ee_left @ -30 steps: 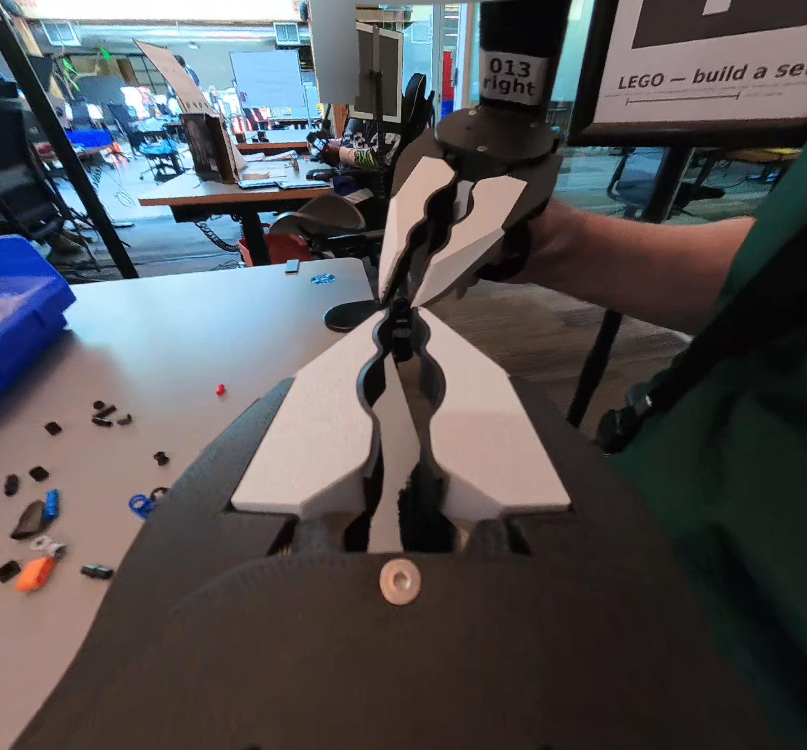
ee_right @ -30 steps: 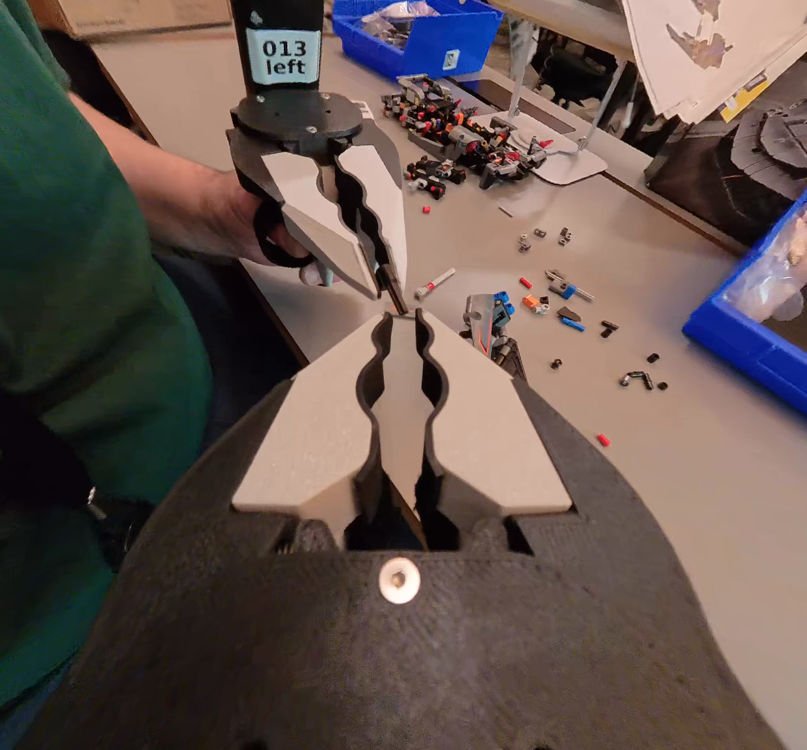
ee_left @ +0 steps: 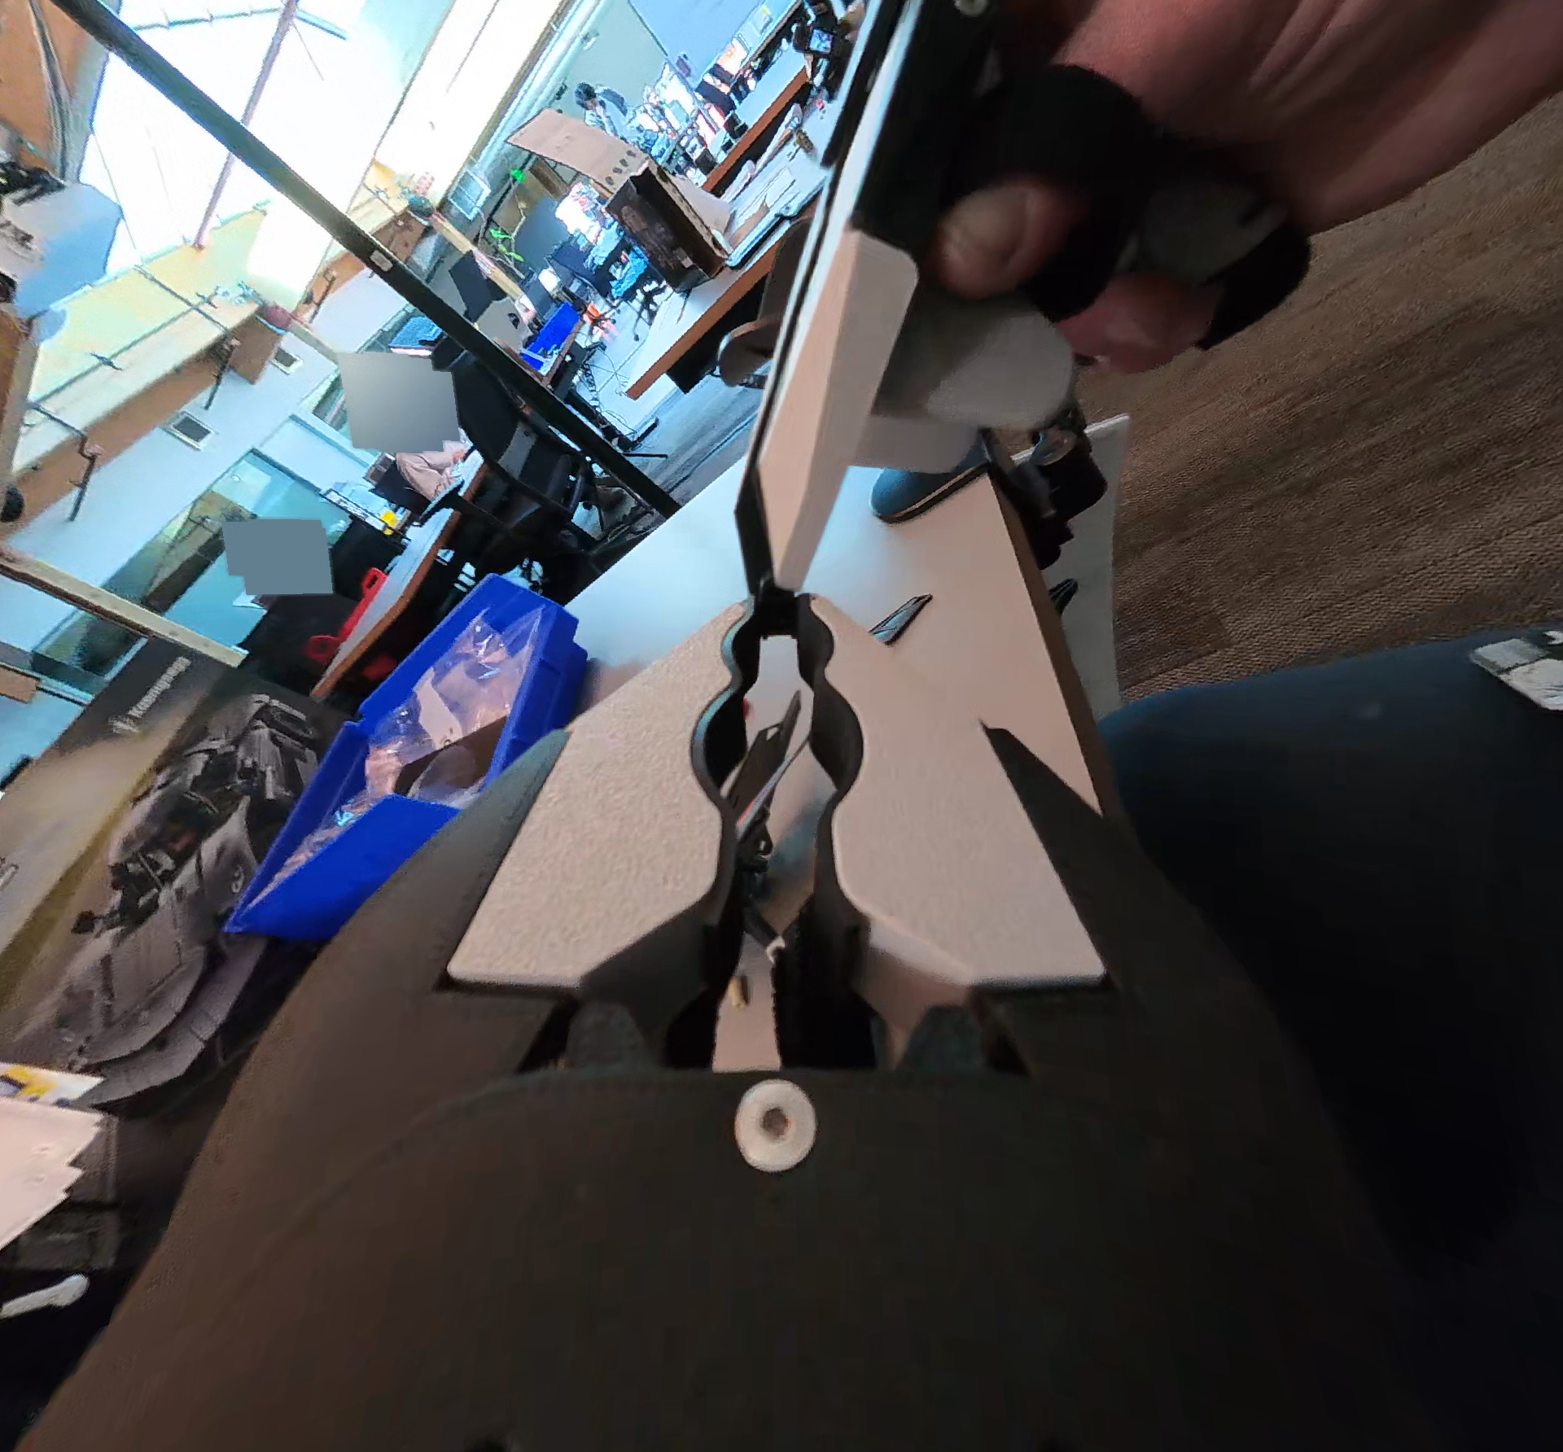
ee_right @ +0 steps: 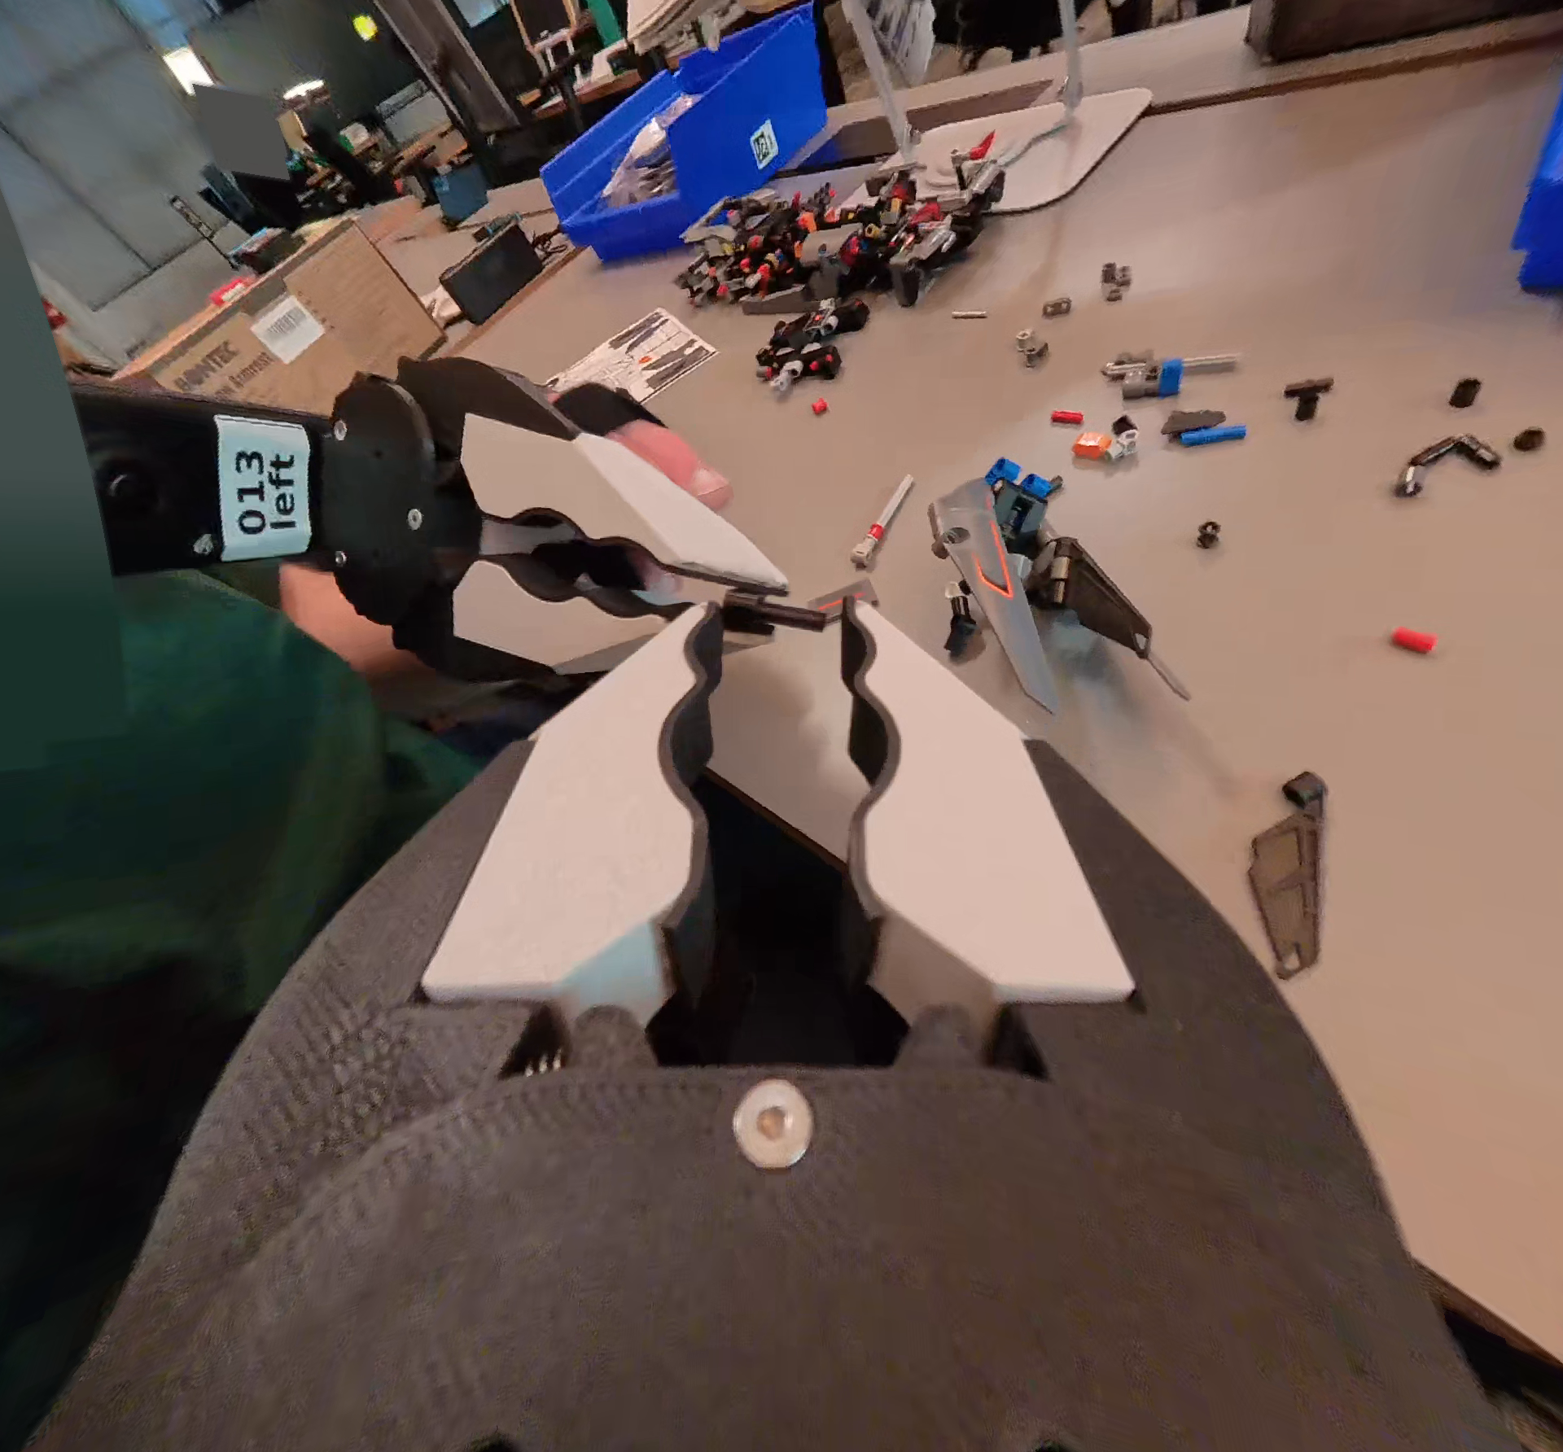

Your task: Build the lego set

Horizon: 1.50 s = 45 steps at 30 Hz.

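A small black piece [ee_right: 774, 616] is pinched by the left gripper [ee_right: 761, 587] above the tabletop's [ee_right: 1269, 735] near edge.
The right gripper [ee_right: 778, 621] is spread around that piece. A grey winged assembly [ee_right: 1015, 566] is seen just beyond; loose parts [ee_right: 1184, 430], a larger build [ee_right: 837, 244] and a blue bin [ee_right: 719, 134] are set farther back.

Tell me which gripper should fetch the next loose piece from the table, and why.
Right. The right gripper is open and empty, with loose pieces such as the red pin on the table just ahead. The left gripper is shut on a small black piece, so it looks occupied.
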Tool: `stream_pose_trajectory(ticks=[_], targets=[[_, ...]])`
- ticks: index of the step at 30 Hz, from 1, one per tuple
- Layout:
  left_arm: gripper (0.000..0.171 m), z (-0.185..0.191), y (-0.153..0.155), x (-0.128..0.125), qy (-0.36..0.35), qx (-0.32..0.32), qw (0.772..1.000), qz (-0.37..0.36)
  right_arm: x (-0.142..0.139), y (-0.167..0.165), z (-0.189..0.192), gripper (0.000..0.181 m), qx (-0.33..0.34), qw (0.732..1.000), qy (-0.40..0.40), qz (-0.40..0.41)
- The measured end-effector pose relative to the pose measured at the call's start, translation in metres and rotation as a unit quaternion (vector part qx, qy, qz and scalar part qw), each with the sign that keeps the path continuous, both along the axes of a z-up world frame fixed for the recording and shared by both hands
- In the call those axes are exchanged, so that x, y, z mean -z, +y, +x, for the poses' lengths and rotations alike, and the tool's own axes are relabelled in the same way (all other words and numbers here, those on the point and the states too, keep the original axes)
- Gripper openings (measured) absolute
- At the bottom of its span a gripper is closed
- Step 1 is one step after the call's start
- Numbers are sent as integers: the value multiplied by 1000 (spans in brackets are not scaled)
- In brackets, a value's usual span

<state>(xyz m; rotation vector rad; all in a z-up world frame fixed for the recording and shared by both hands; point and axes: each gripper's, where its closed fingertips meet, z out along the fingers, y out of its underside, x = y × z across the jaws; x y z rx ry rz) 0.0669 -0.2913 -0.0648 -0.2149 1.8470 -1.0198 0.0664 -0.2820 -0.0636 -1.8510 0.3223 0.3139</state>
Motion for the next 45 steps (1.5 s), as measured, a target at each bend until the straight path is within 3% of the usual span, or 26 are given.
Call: stream_pose_trajectory(ticks=[4, 11, 15, 19, 25, 28, 31, 36, 45], targets=[[6, 1, 0, 1, -19, -12, 999, 28, 0, 0, 0, 23, 10, 1000, 10, 0], [7, 1, -2, -1, -7, 4, 1000, 10, -2, -2, 0, 22, -4, 1000, -8, 11], [19, -6, -5, -5, 77, 54, 993, -70, -4, -7, 1, 22, -34, 998, -60, 2], [18, -8, -1, -12, 161, 101, 971, -148, -9, -11, -6, 22, -90, 989, -117, -11], [8, -17, -11, -8, 223, 163, 946, -168, -11, -8, -13, 22, -140, 976, -163, -27], [7, -17, -11, -8, 211, 164, 948, -170, -12, -6, -12, 22, -145, 975, -166, -26], [5, -6, -3, -9, 163, 118, 965, -168, -15, -3, 2, 24, -99, 982, -160, -28], [5, 8, 6, -14, 56, 31, 992, -112, -22, -2, 9, 20, -20, 998, -66, 8], [5, 14, 4, -16, -29, -26, 999, -21, -18, 5, 11, 8, 29, 999, 21, 36]])
